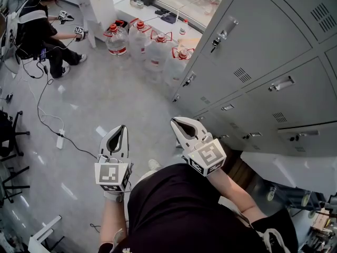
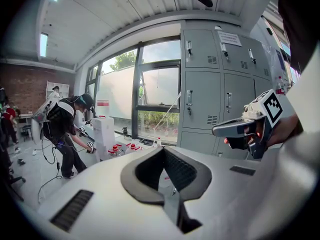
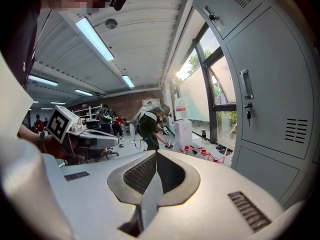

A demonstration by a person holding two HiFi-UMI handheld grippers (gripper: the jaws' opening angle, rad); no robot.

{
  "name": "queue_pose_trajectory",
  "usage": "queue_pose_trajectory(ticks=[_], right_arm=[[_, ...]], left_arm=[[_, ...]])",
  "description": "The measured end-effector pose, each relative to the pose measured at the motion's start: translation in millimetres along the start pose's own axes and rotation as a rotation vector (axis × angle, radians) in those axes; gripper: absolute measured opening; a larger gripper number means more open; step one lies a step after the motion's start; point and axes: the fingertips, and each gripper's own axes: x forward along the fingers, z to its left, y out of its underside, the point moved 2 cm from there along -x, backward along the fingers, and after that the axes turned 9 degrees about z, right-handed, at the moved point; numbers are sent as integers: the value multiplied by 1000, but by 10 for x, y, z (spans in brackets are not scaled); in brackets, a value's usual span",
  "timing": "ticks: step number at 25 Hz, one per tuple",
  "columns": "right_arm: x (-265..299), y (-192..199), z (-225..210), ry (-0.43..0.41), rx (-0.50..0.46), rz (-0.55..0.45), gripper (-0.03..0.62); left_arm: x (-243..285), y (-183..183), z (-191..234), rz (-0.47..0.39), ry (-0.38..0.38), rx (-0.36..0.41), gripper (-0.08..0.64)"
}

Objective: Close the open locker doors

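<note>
Bank of grey metal lockers (image 1: 263,51), with vent slots and metal handles, stands to the person's right; the doors in view sit flush. Left gripper (image 1: 120,130) and right gripper (image 1: 177,124): jaws together, empty, clear of the lockers.

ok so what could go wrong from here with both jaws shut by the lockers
The right gripper is close to the lockers; a swing could knock a protruding key. The cable and power strip on the floor could trip a step to the left. The water jugs crowd the lockers' far end.
</note>
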Motion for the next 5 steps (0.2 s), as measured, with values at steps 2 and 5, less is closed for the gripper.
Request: queue_pose_trajectory(ticks=[2, 5], right_arm=[[-21, 10, -29, -1, 1, 2, 35], [-57, 30, -84, 1, 1, 10, 35]], left_arm=[[23, -1, -35, 5, 2, 1, 18], [55, 11, -87, 15, 1, 7, 18]])
